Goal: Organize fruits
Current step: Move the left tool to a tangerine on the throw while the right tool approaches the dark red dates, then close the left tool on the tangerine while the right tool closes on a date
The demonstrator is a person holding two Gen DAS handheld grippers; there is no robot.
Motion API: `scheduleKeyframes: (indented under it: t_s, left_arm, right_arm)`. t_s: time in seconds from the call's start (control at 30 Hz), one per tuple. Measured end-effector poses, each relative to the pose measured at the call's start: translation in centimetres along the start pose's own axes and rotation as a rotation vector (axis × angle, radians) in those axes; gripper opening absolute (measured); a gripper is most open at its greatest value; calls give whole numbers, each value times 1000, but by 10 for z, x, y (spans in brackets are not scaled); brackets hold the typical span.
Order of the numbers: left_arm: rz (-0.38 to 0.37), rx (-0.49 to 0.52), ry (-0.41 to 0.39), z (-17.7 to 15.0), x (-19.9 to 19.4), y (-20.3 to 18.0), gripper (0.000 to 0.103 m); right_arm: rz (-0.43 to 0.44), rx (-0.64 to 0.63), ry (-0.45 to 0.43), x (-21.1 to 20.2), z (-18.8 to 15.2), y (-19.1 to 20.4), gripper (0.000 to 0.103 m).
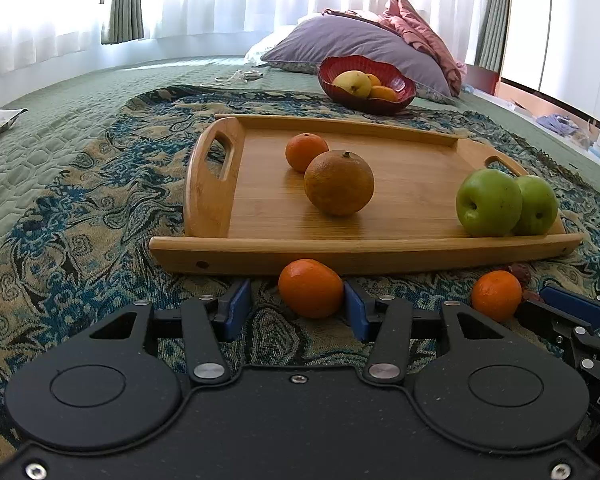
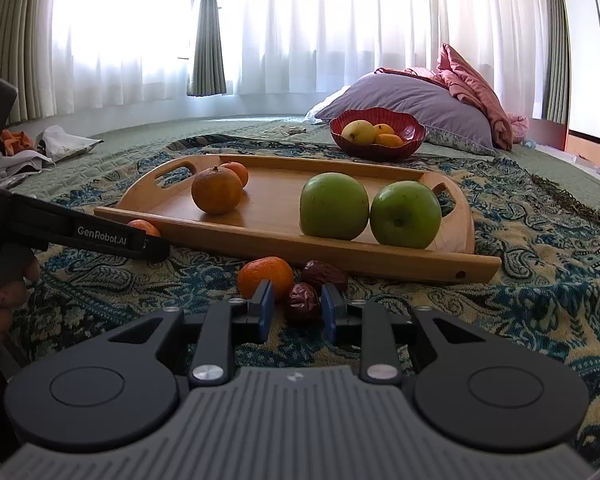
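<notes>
The left gripper (image 1: 296,307) lay low on the woven blanket (image 1: 100,216), spread around a smooth tangerine (image 1: 310,288) before the wooden tray (image 1: 364,254). The right gripper (image 2: 296,310) bracketed a wrinkled date (image 2: 302,303), perhaps touching it.

On the patterned cloth (image 1: 100,208), a tray (image 1: 364,246); behind it a bowl (image 1: 404,92) holding fruit, then a pillow (image 1: 352,40). On the tray, two oranges (image 1: 339,183) at centre-left, one behind the other; two apples (image 1: 489,202) touching at the right front corner. Before the tray, a mandarin (image 1: 311,288) left, another mandarin (image 1: 496,295) right, two dates (image 2: 303,303) just beside that one.
</notes>
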State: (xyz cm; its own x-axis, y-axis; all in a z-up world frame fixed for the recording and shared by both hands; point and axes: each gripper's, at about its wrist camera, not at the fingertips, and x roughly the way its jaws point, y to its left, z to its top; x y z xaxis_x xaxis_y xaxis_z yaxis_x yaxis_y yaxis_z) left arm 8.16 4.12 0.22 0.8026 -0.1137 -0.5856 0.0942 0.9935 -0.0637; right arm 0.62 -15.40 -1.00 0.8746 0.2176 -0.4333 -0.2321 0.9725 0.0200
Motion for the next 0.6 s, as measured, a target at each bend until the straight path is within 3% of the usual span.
scheduleKeyframes:
  t_s: [0.1,0.6]
  left_arm:
    - [-10,20,-10,-1,-5,-1,32]
    - [-7,30,-8,-1,-8,-4,32]
  right_arm:
    - [6,15,7,-1,0,-3,33]
    - [12,13,28,0,-1,-10,31]
